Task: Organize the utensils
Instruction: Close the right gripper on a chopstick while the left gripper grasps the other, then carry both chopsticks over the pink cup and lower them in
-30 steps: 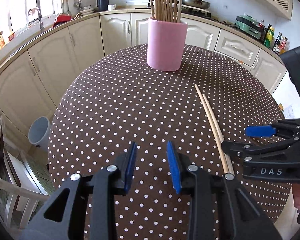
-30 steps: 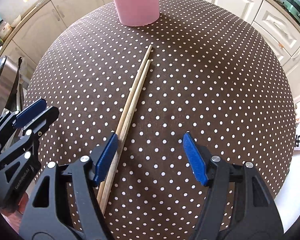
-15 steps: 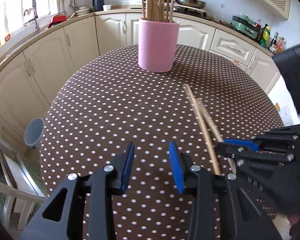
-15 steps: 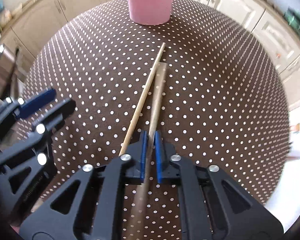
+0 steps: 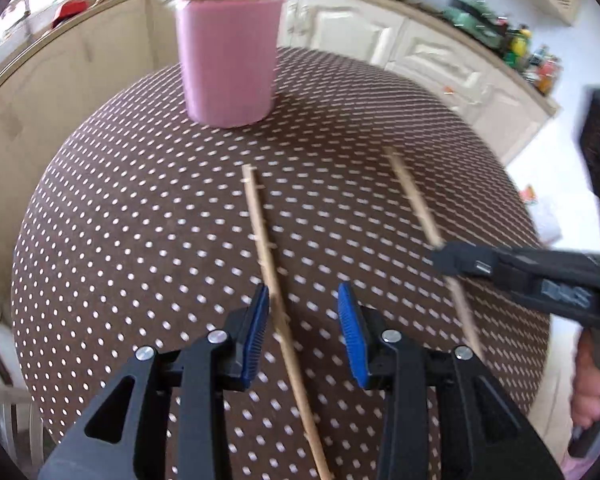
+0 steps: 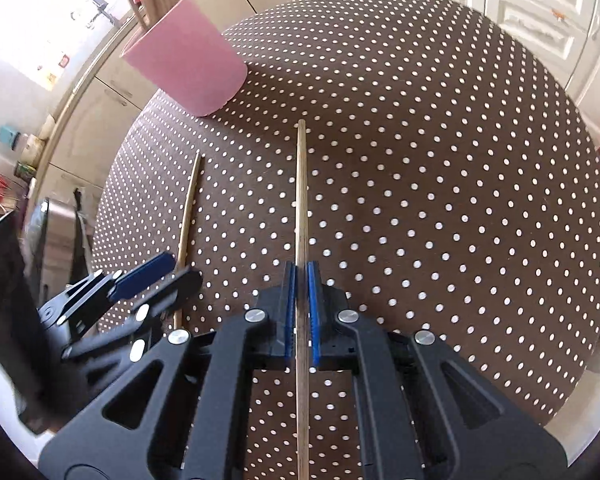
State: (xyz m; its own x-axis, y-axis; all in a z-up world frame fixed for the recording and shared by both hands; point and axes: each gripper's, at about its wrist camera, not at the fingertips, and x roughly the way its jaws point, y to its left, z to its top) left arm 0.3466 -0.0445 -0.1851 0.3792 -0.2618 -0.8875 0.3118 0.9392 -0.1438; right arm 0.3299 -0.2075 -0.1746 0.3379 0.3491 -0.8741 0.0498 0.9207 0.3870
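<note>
The right claw (image 6: 299,308) is pressed together on one chopstick (image 6: 301,200), held lengthwise so its tip points ahead for dropping into the pink cup (image 6: 184,56) up to its left; the left claw (image 5: 304,334) stands spread astride the second chopstick (image 5: 268,256) on the bench (image 5: 140,220), probably not yet touching it, though the blur makes that uncertain.

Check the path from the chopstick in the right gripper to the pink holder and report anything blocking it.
Nothing visible blocks it. The right gripper clamps one chopstick, and only bare dotted tablecloth lies between it and the pink holder. The other chopstick lies off to the side.
</note>
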